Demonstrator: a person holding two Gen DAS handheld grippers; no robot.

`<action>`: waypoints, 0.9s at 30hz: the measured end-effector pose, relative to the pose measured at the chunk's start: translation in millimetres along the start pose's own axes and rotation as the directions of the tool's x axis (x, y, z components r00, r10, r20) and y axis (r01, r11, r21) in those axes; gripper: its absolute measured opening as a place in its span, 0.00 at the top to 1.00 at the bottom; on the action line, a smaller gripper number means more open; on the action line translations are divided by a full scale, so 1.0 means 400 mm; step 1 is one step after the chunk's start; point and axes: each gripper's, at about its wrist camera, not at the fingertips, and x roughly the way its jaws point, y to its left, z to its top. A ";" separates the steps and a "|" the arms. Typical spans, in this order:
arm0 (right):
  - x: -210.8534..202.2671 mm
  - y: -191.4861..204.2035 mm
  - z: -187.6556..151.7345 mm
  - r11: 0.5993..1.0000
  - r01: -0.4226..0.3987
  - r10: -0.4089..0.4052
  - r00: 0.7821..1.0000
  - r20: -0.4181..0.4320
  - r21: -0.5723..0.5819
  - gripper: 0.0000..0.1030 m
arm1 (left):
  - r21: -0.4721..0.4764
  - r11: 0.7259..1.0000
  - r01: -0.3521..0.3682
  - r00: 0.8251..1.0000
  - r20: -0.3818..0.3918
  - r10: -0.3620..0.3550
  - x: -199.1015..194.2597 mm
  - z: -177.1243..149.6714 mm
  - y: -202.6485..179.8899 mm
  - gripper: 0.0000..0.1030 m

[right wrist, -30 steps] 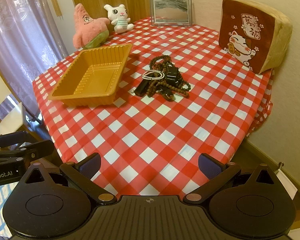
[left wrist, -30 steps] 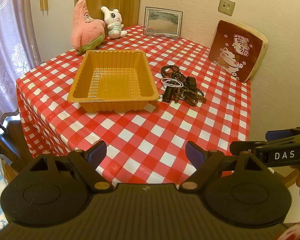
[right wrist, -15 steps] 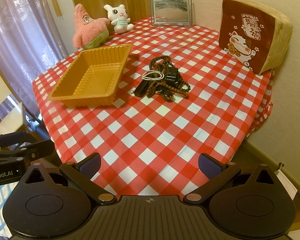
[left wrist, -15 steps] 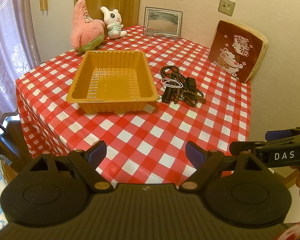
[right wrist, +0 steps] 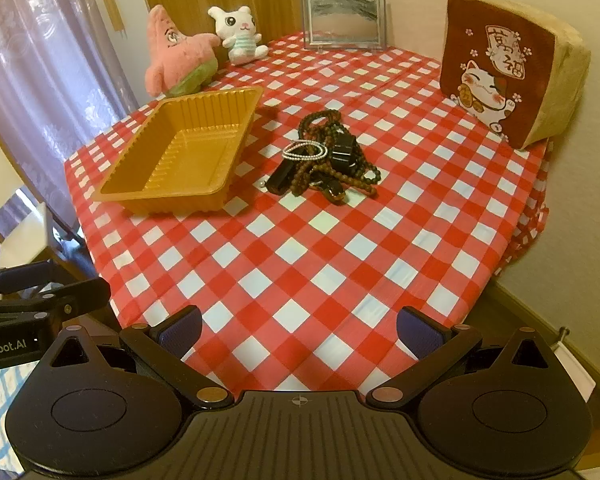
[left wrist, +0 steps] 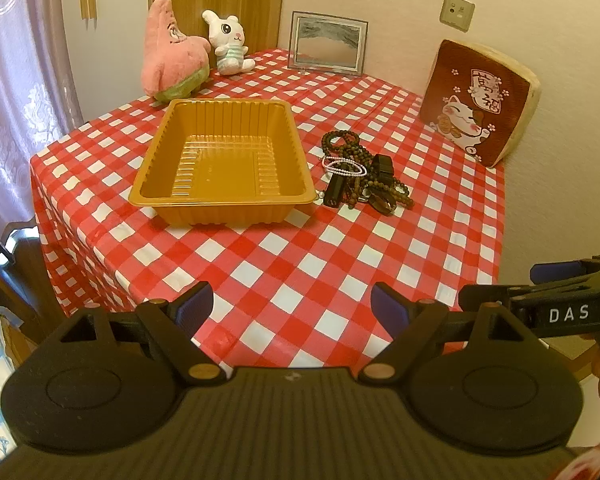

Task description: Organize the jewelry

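Note:
A pile of jewelry (left wrist: pixel 360 172) lies on the red checked tablecloth: brown bead strings, a white pearl bracelet (left wrist: pixel 346 168) and dark bangles. It also shows in the right wrist view (right wrist: pixel 328 160). An empty orange plastic tray (left wrist: pixel 224 168) stands just left of the pile, also seen in the right wrist view (right wrist: pixel 180 160). My left gripper (left wrist: pixel 292 304) is open and empty over the table's near edge. My right gripper (right wrist: pixel 298 328) is open and empty at the near edge, well short of the pile.
A pink star plush (left wrist: pixel 172 64), a white rabbit plush (left wrist: pixel 228 42) and a framed picture (left wrist: pixel 328 42) stand at the back. A cat cushion (left wrist: pixel 476 104) leans on the right wall. A white chair (right wrist: pixel 16 216) stands left of the table.
Both grippers have crept slightly closer to the table; the view shifts very little. Nothing on the table has moved.

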 end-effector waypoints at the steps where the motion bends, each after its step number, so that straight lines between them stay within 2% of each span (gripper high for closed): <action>1: 0.007 0.000 0.003 1.000 -0.001 0.001 1.000 -0.003 0.000 0.00 | -0.003 1.000 0.002 1.000 -0.004 -0.002 0.008 0.001 0.002 0.18; 8: 0.044 -0.018 0.018 1.000 -0.014 0.014 1.000 -0.027 0.001 0.00 | -0.037 0.999 0.025 0.999 -0.029 -0.026 0.054 0.012 -0.006 0.18; 15: 0.083 -0.077 0.037 0.999 -0.027 0.028 0.999 -0.036 0.031 0.00 | -0.146 0.989 0.011 0.999 -0.041 -0.017 0.091 0.015 0.032 0.18; 20: 0.123 -0.123 0.066 0.997 -0.055 0.056 0.998 -0.011 0.056 0.00 | -0.212 0.976 -0.043 0.999 -0.016 0.040 0.135 0.015 0.070 0.18; 23: 0.149 -0.150 0.092 0.995 -0.054 0.053 0.998 0.017 0.088 0.00 | -0.264 0.961 -0.087 0.996 0.012 0.093 0.159 0.015 0.090 0.19; 27: 0.198 -0.185 0.133 0.989 -0.095 0.091 0.995 0.040 0.116 0.00 | -0.334 0.933 -0.134 0.987 0.039 0.156 0.193 0.026 0.117 0.23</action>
